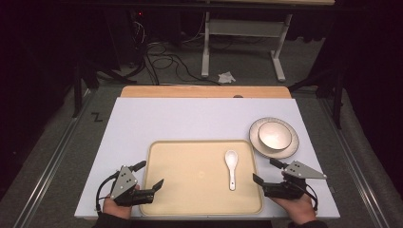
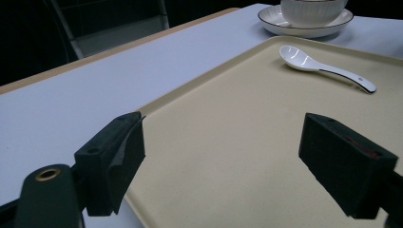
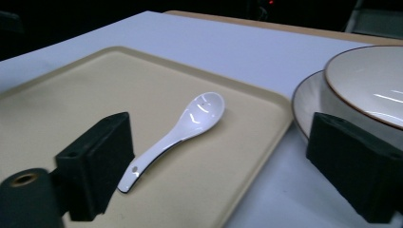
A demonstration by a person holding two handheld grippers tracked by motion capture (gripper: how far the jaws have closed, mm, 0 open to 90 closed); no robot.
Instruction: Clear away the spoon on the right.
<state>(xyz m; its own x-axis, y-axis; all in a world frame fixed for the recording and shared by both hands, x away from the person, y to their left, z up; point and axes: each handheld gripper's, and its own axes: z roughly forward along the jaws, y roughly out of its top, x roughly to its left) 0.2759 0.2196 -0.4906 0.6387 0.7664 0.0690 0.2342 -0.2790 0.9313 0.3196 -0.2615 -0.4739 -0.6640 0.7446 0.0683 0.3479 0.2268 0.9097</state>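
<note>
A beige tray lies on the white table near the front edge. On its right half rests a white ceramic spoon, bowl end pointing away. A pale bowl sits on a ribbed plate just past the tray's right rear corner. My left gripper is open over the tray's left rim, with the tray between its jaws and the spoon farther off. My right gripper is open at the tray's right rim; its view has the spoon and the bowl ahead.
The white tabletop stretches behind the tray to a wooden strip at the far edge. Beyond it on the floor are cables, a crumpled paper and a white table frame.
</note>
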